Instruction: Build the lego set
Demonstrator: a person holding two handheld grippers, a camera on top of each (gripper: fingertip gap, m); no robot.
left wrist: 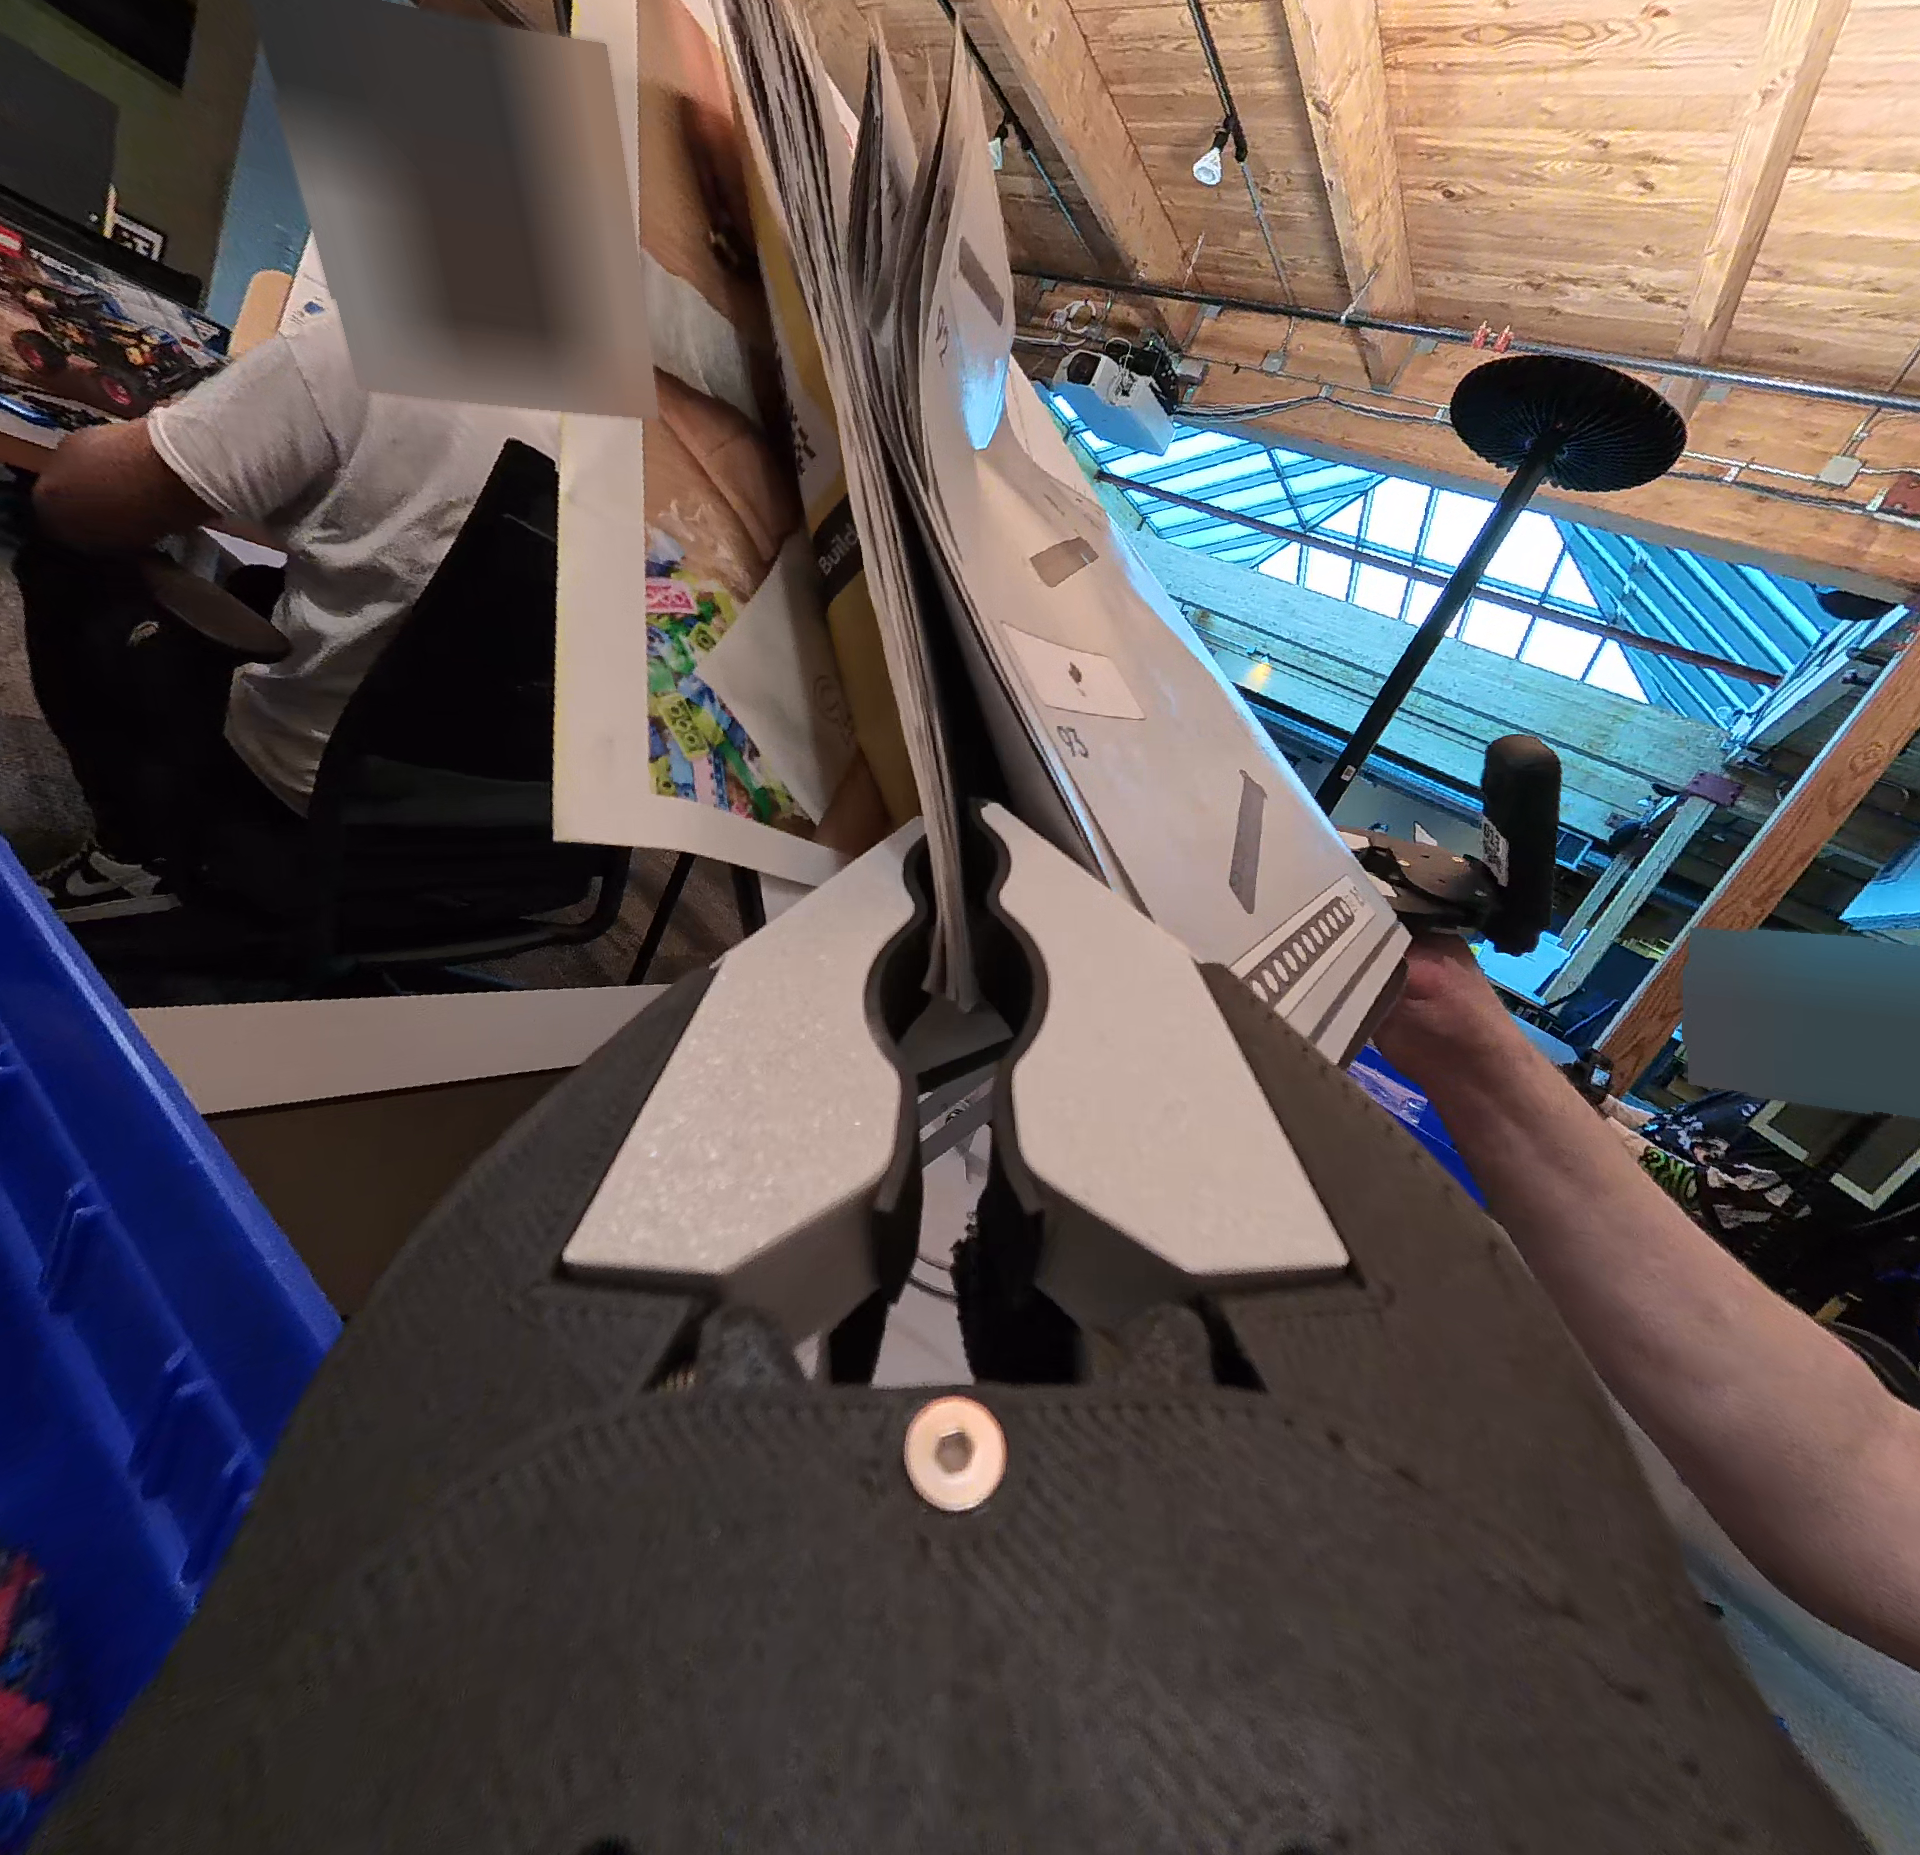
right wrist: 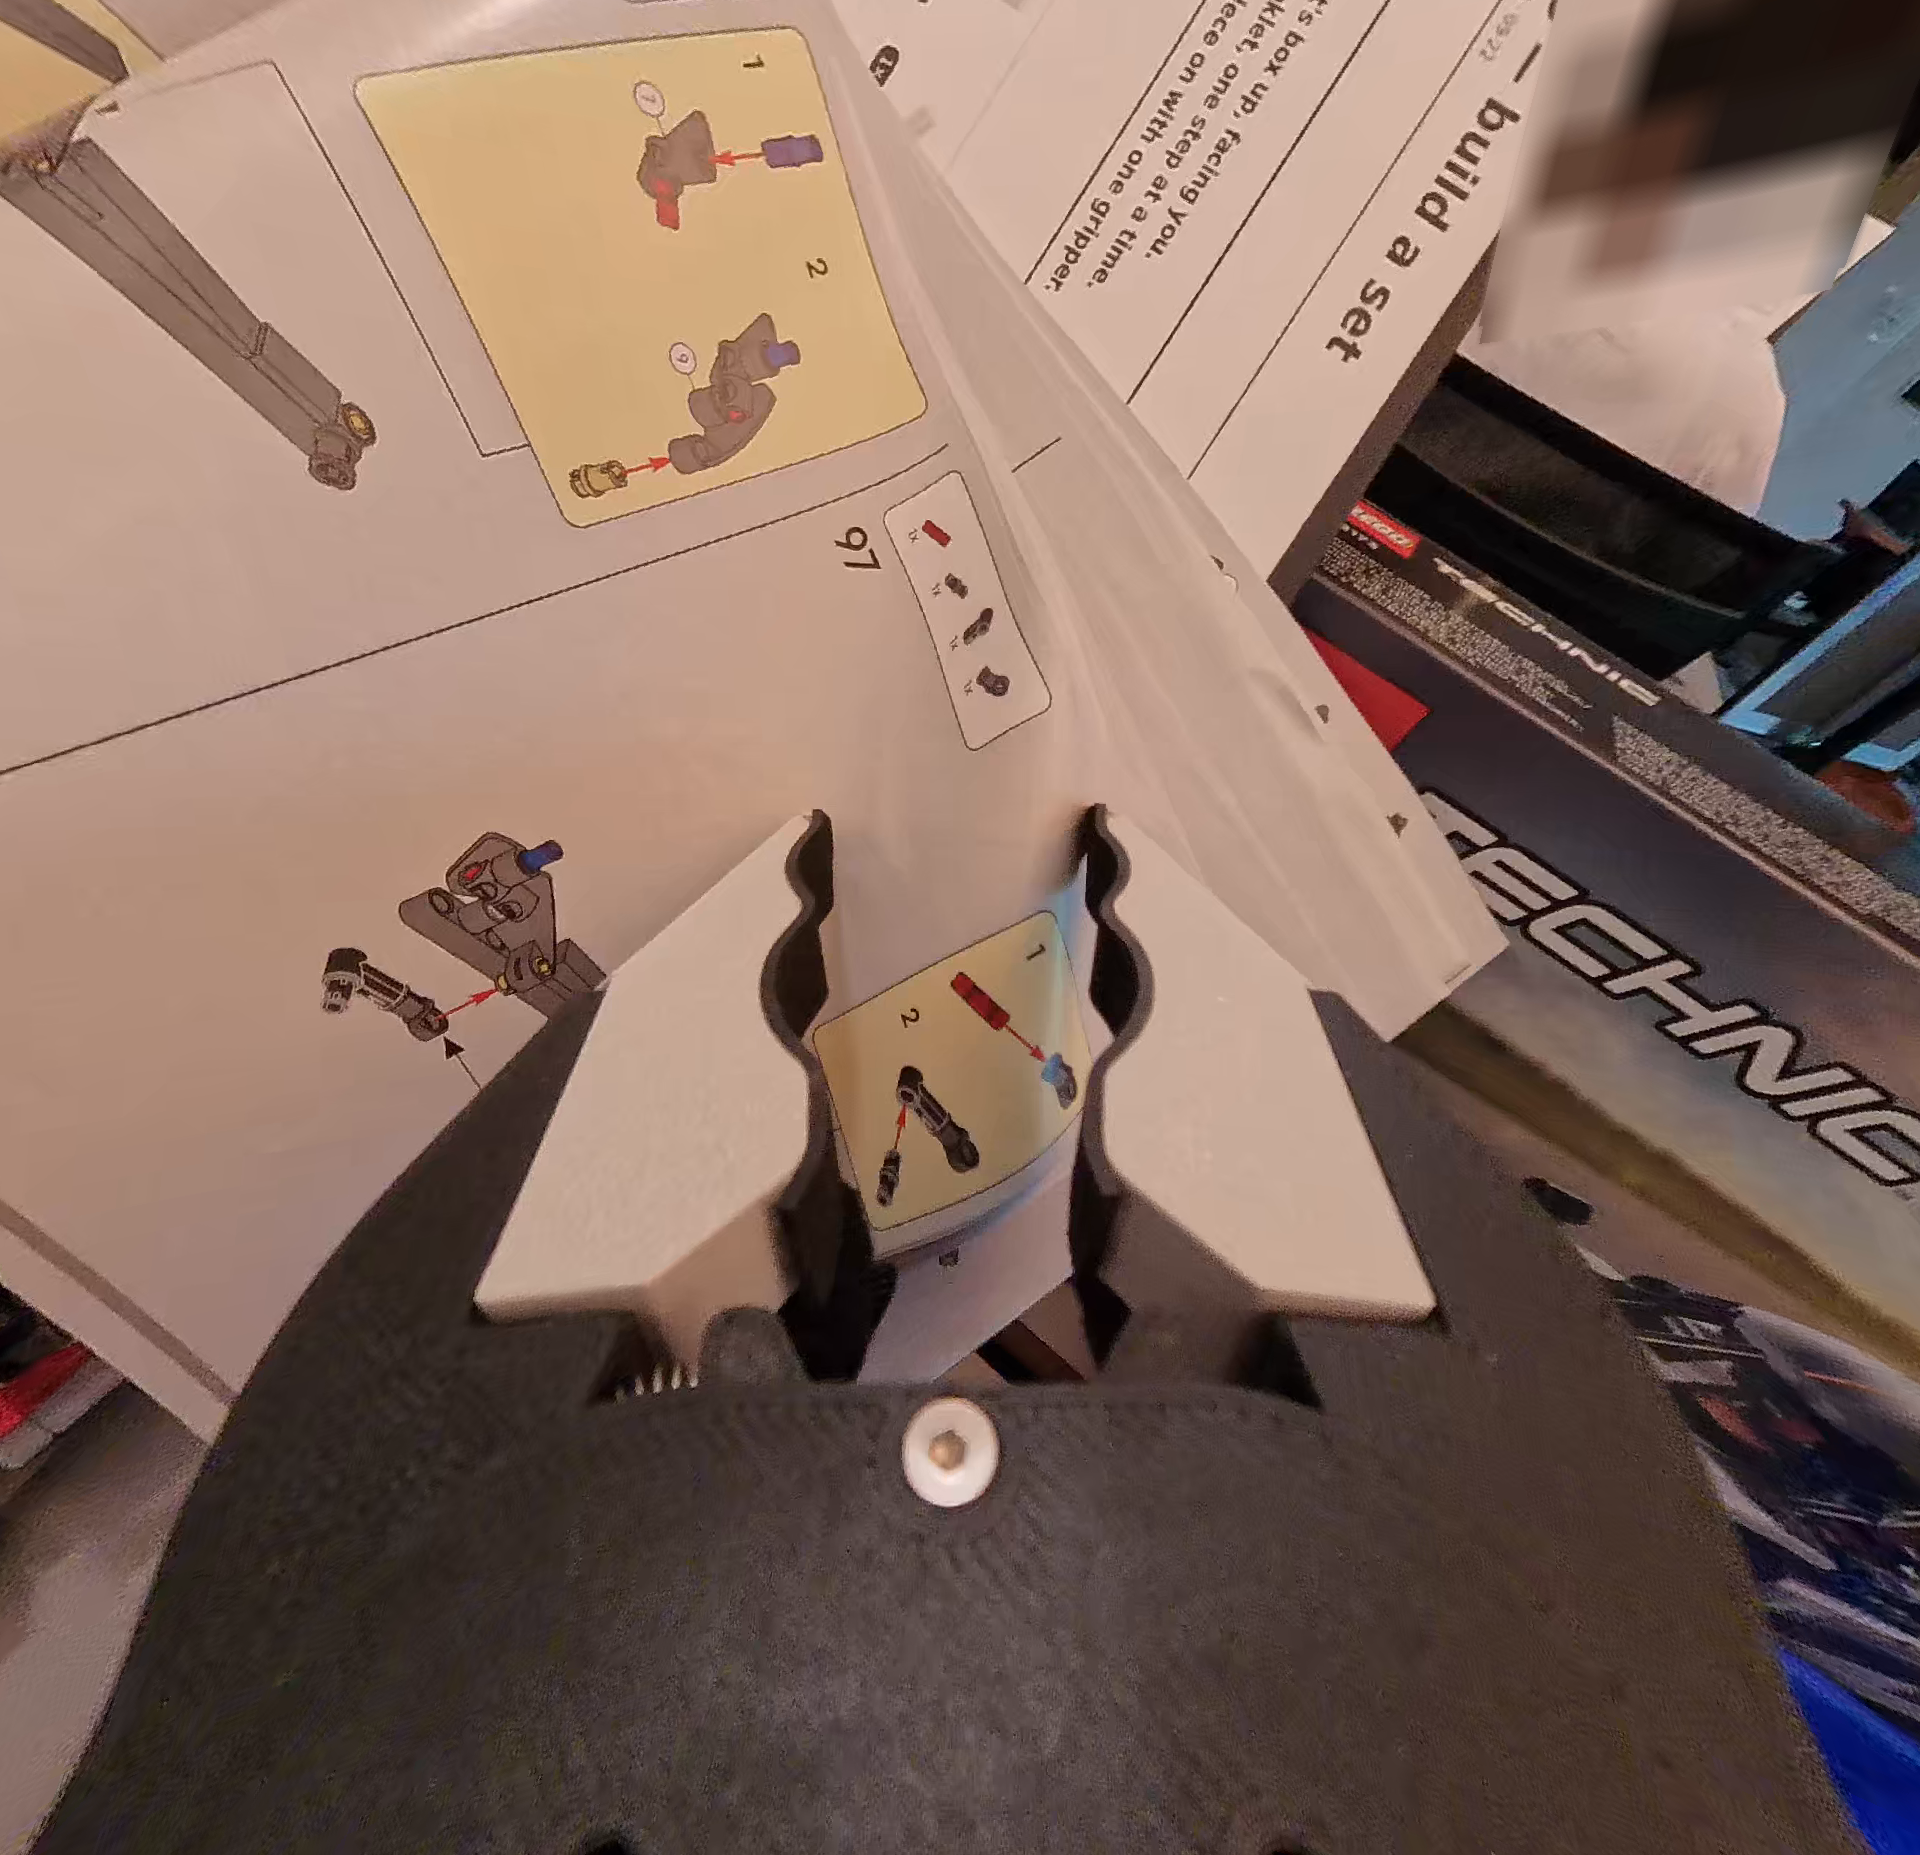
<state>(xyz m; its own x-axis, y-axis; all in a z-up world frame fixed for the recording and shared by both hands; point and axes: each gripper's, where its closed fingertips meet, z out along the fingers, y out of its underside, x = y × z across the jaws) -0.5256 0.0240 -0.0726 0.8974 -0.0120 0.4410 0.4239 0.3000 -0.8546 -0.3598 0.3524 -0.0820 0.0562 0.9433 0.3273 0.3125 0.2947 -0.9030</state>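
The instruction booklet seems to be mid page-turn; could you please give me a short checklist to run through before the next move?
1. Left gripper shut on a sheaf of instruction booklet pages: ok.
2. Right gripper open and holding nothing, with the open page behind its fingers: ok.
3. Build step on the open page readable: ok.
4. Pages lying flat: not ok; the held sheaf stands up, fanned.
5. Lego pieces for the step within reach: cannot tell; none in view.
6. Lego set box clear of the booklet: not ok; pages overhang it.
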